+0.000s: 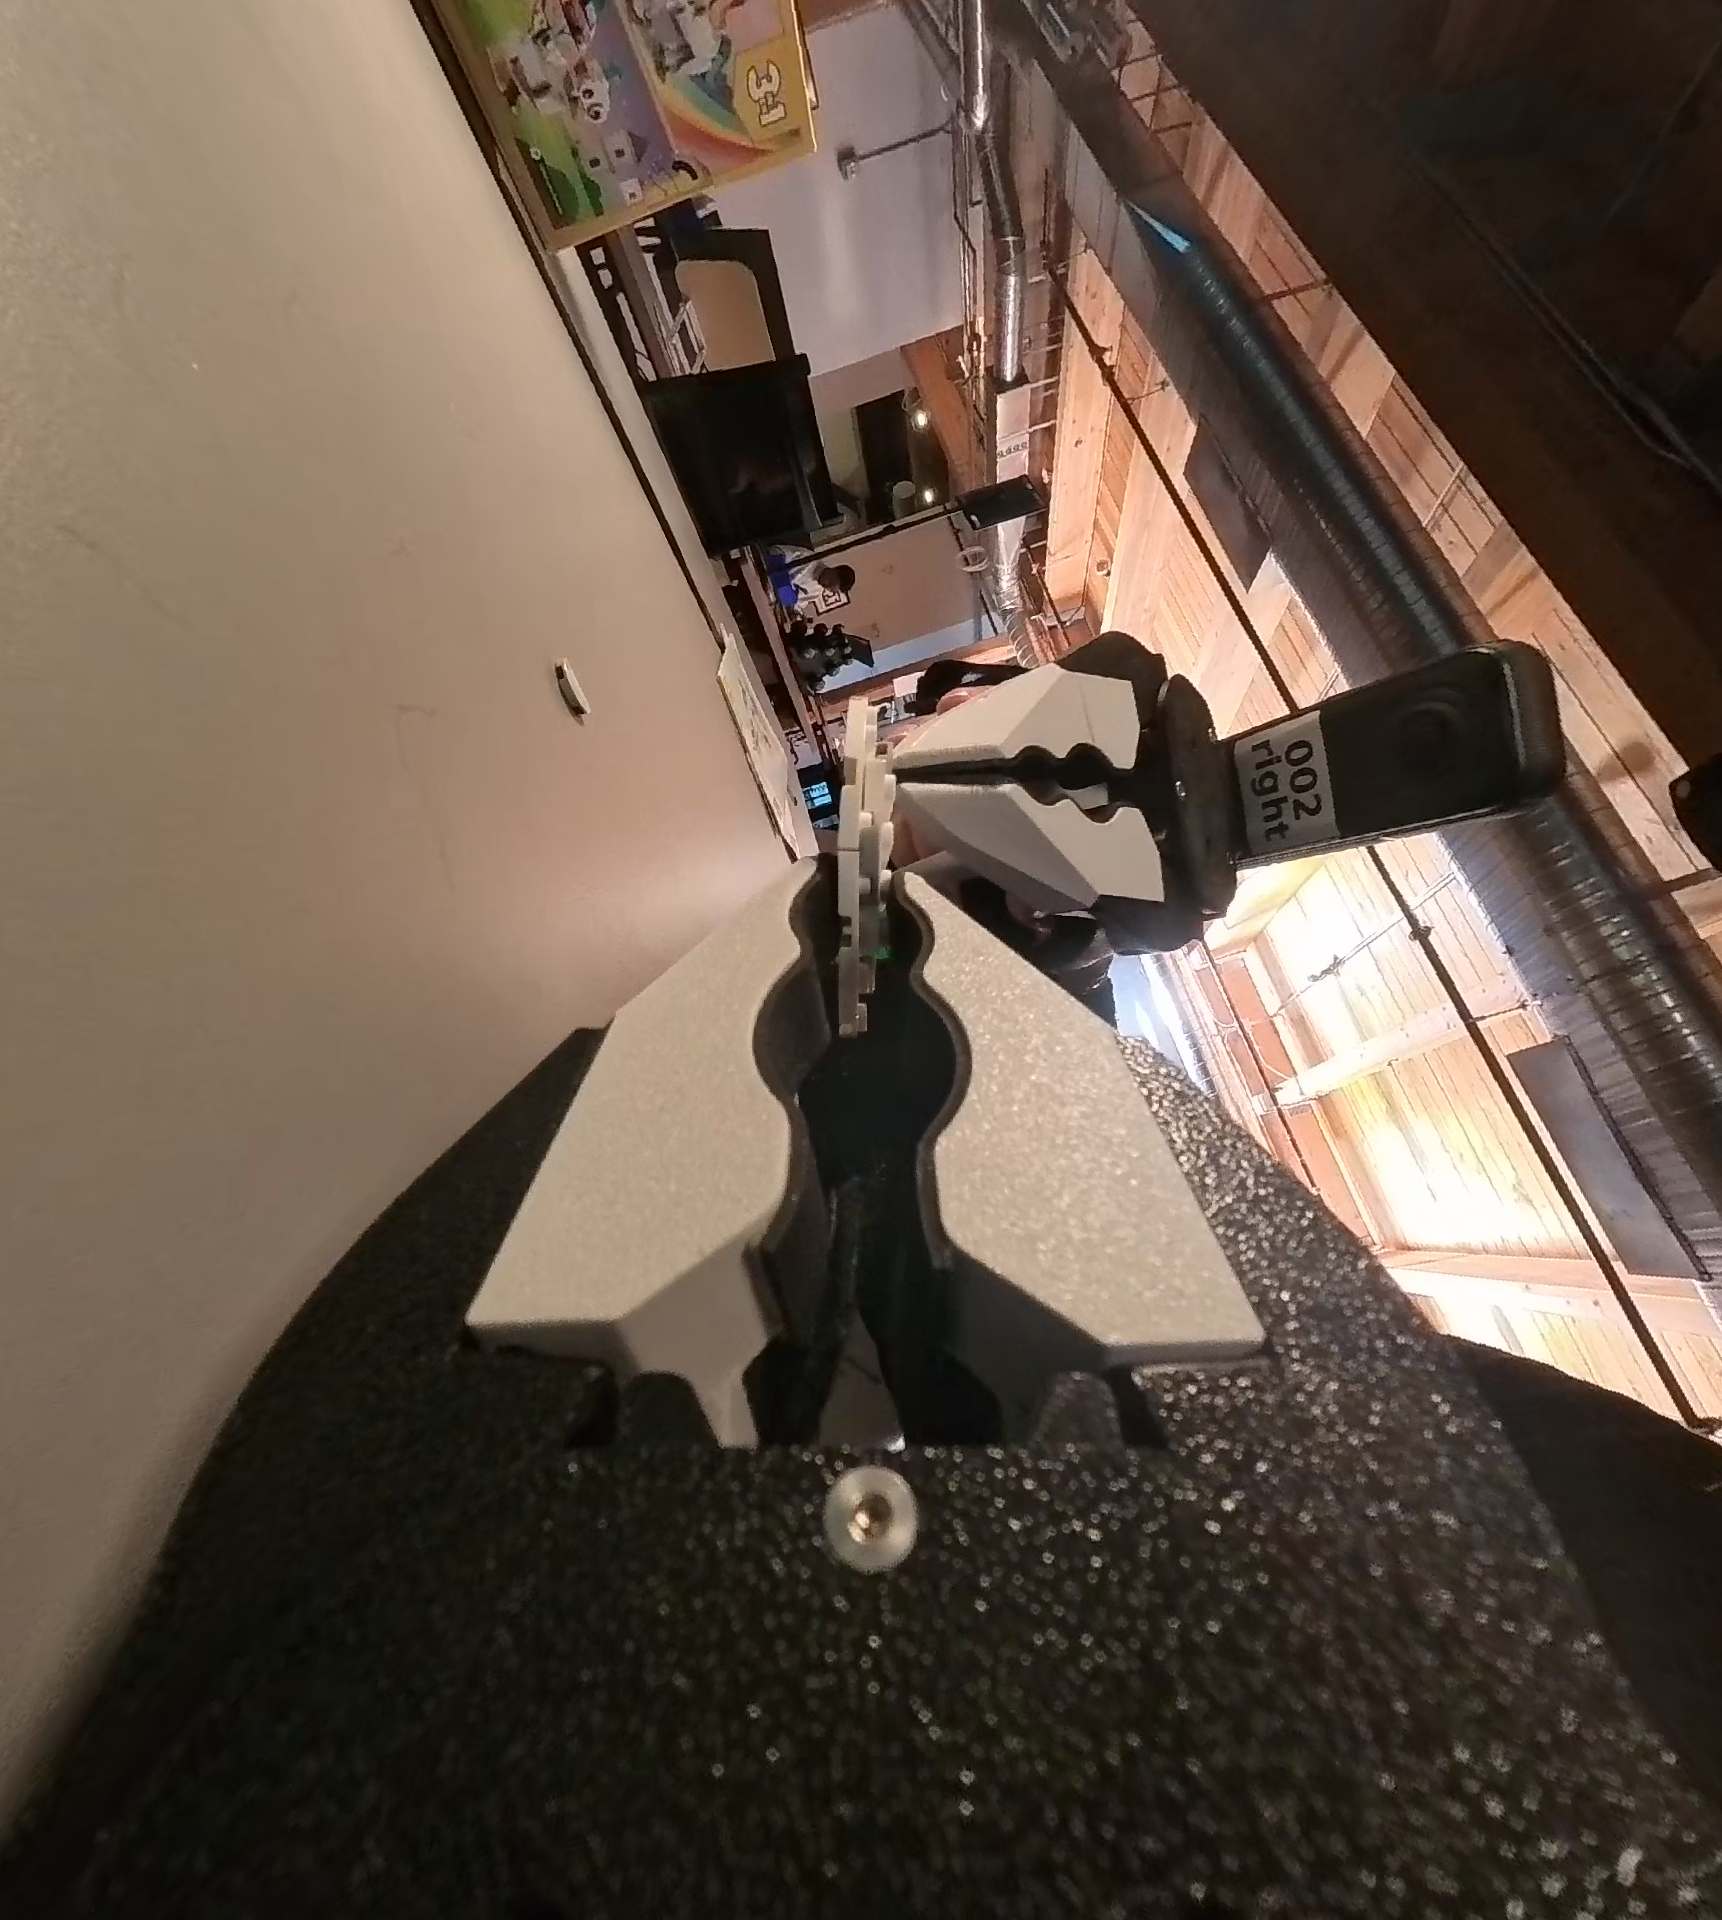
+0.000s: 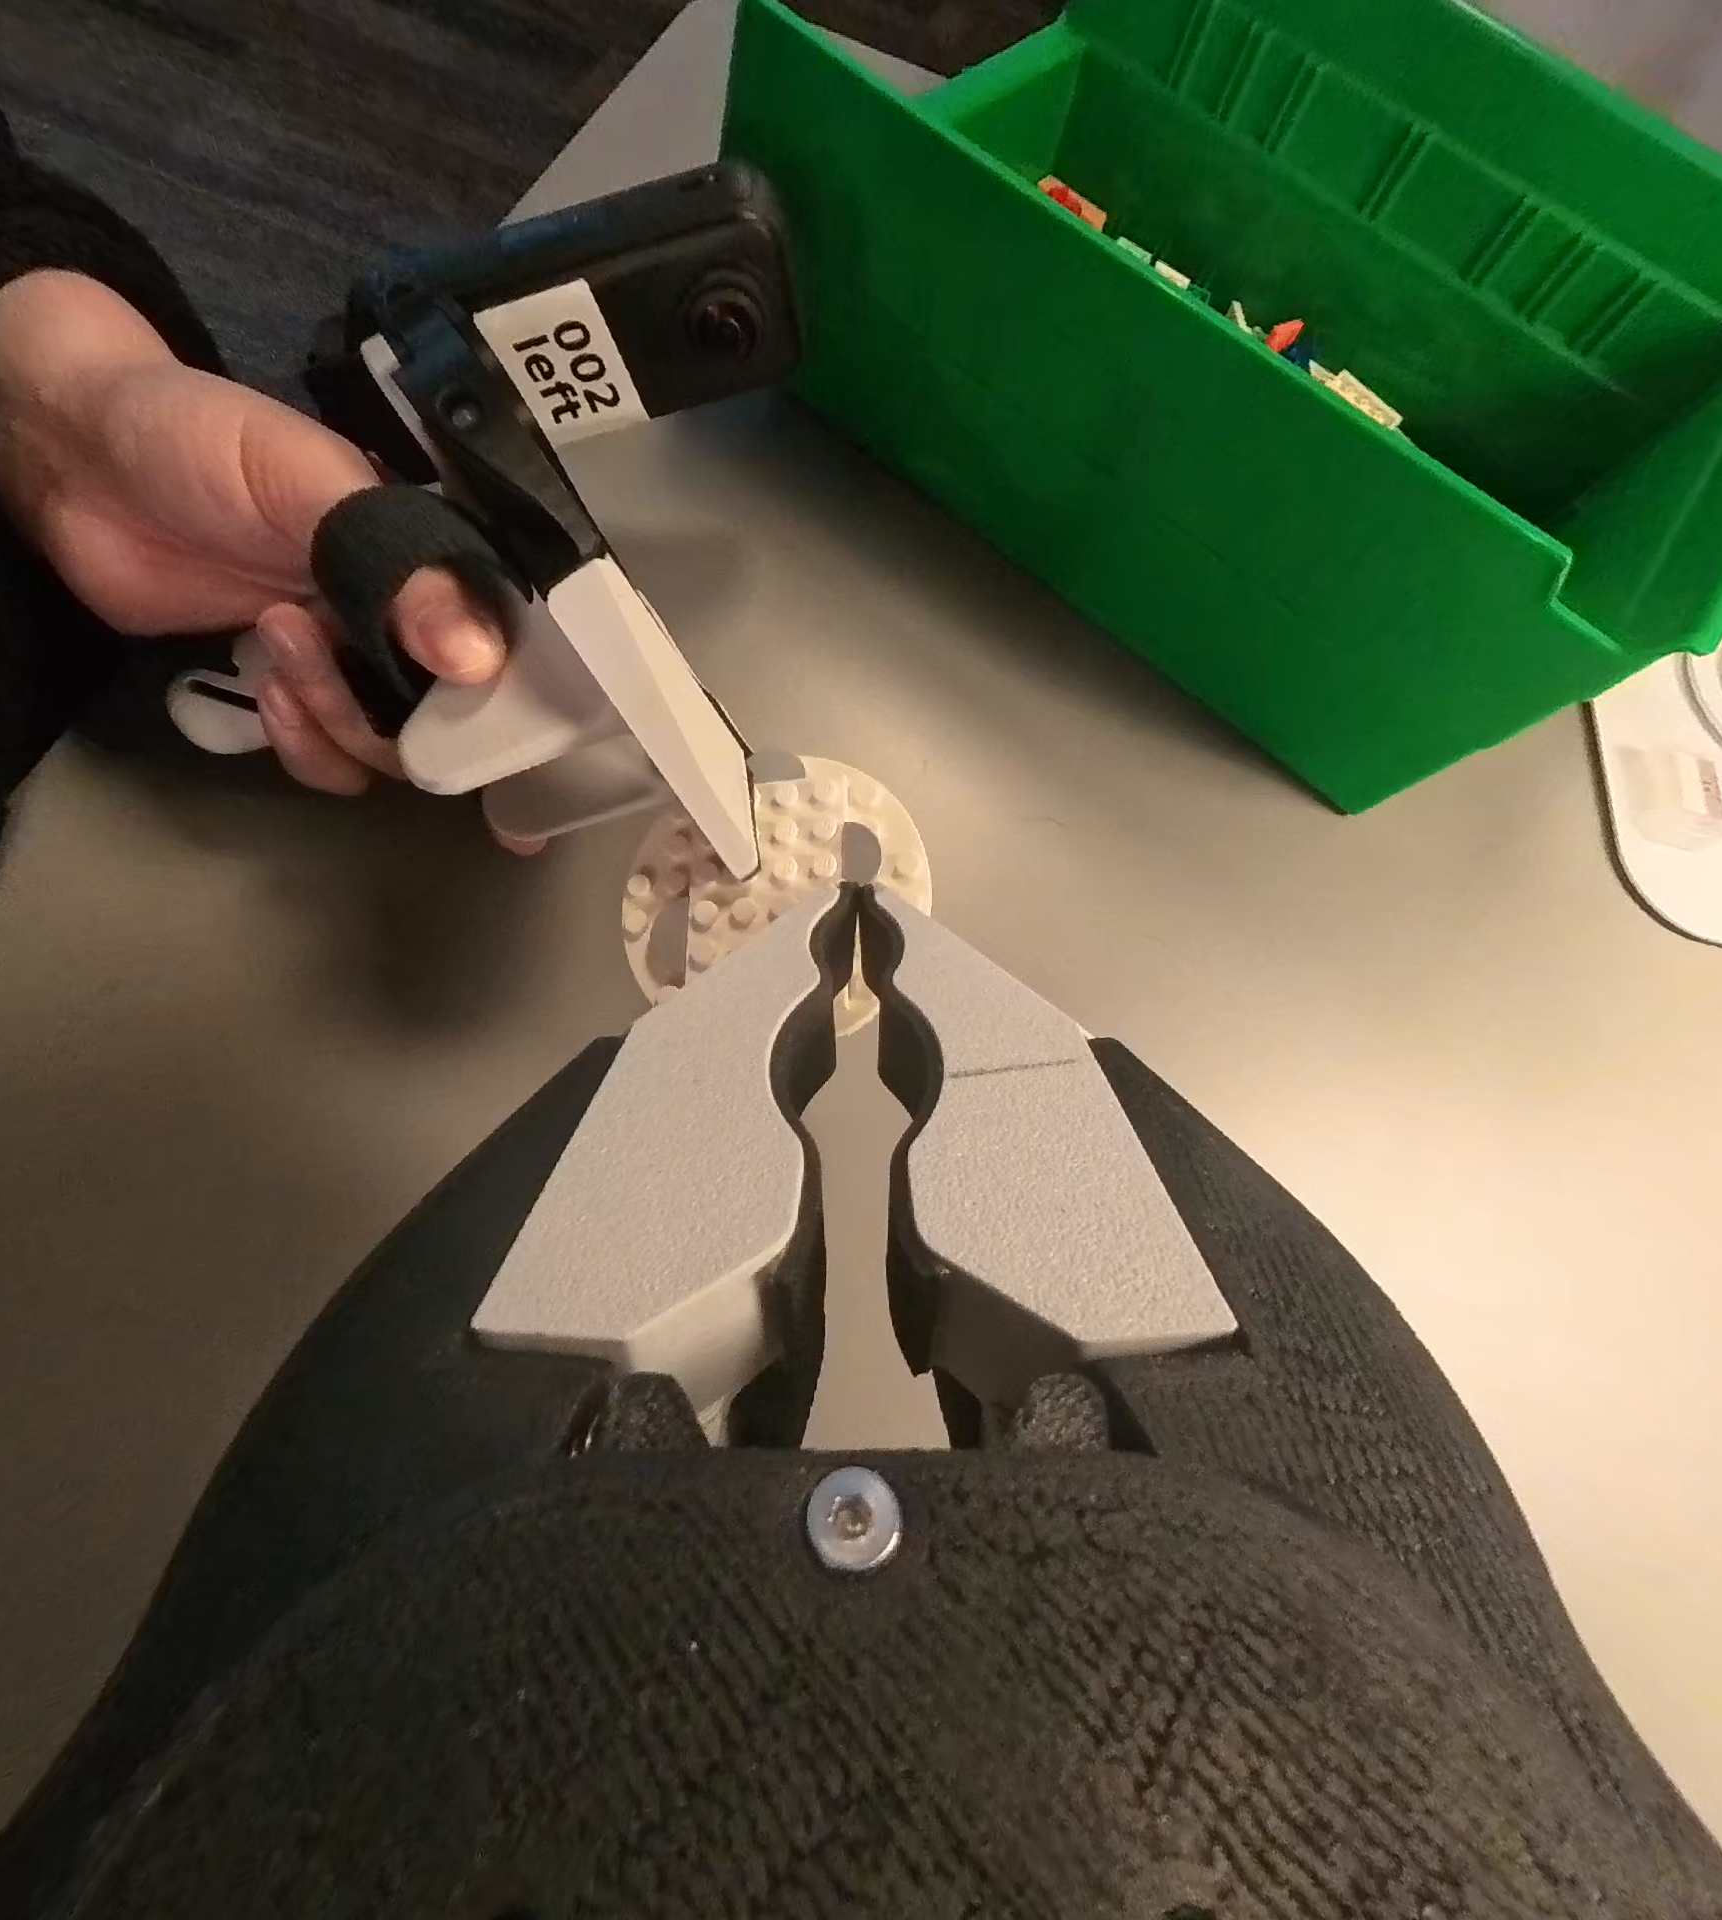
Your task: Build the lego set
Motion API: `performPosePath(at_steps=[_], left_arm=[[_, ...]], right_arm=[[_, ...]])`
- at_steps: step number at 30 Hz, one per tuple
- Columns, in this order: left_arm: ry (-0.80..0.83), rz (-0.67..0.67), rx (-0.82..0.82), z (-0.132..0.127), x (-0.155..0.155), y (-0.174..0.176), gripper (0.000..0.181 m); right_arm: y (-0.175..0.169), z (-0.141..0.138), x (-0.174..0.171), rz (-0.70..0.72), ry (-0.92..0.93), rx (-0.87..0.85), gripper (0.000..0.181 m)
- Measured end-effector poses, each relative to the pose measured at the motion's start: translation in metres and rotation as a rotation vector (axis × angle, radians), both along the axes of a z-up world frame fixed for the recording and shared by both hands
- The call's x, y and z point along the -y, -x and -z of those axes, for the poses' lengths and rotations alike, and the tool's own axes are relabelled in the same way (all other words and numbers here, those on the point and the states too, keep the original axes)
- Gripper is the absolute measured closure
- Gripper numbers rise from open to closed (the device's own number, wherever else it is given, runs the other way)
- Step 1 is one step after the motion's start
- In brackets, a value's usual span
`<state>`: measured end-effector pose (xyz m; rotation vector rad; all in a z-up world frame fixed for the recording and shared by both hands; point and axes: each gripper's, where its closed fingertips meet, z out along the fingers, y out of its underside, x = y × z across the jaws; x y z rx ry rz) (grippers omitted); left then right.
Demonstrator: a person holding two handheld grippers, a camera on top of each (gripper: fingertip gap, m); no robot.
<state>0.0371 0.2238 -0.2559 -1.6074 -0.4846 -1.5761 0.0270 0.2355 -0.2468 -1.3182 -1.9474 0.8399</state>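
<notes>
- While both grippers gripped the white round plate [image 2: 779, 883], it hung clear of the table [image 2: 1252, 1143], near the green bin [image 2: 1148, 520].
- The left gripper [image 1: 862, 935] had its jaws closed narrow on the plate's rim, one finger lying over the studs.
- The right gripper [image 2: 859, 904] was nearly closed, pinching the opposite rim or a small grey piece [image 2: 859, 847] there; I could not tell which.
- Being a disc, the plate had no long axis. In the right wrist view its studded face pointed up toward that camera; in the left wrist view it showed edge-on.
- Both holds looked shallow, at the edge only. Uneven pressing or twisting could likely pry the stacked plates apart or slip the disc out, dropping it beside the bin.
</notes>
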Motion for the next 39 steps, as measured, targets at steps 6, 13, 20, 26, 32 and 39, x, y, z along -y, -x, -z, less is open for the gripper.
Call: performPosePath(at_steps=[6, 13, 20, 26, 32, 39], left_arm=[[0.001, 0.001, 0.000, 0.000, 0.000, 0.000, 0.176], [-0.008, -0.004, 0.000, -0.001, 0.000, 0.001, 0.175], [-0.013, -0.004, -0.010, -0.001, 0.001, 0.000, 0.175], [-0.013, -0.005, -0.012, -0.001, 0.001, 0.000, 0.175], [-0.022, -0.001, -0.013, -0.002, 0.001, 0.000, 0.175], [-0.026, 0.001, -0.014, -0.003, 0.002, -0.001, 0.175]], right_arm=[[0.002, 0.000, 0.002, -0.003, 0.004, -0.001, 0.181], [0.008, -0.019, -0.024, 0.259, 0.418, -0.162, 0.153], [0.008, -0.004, -0.006, 0.291, 1.133, -0.162, 0.152], [0.014, -0.001, 0.001, 0.273, 1.216, -0.160, 0.161], [0.015, -0.001, 0.001, 0.274, 1.206, -0.167, 0.169], [0.015, -0.001, 0.001, 0.273, 1.209, -0.174, 0.173]])
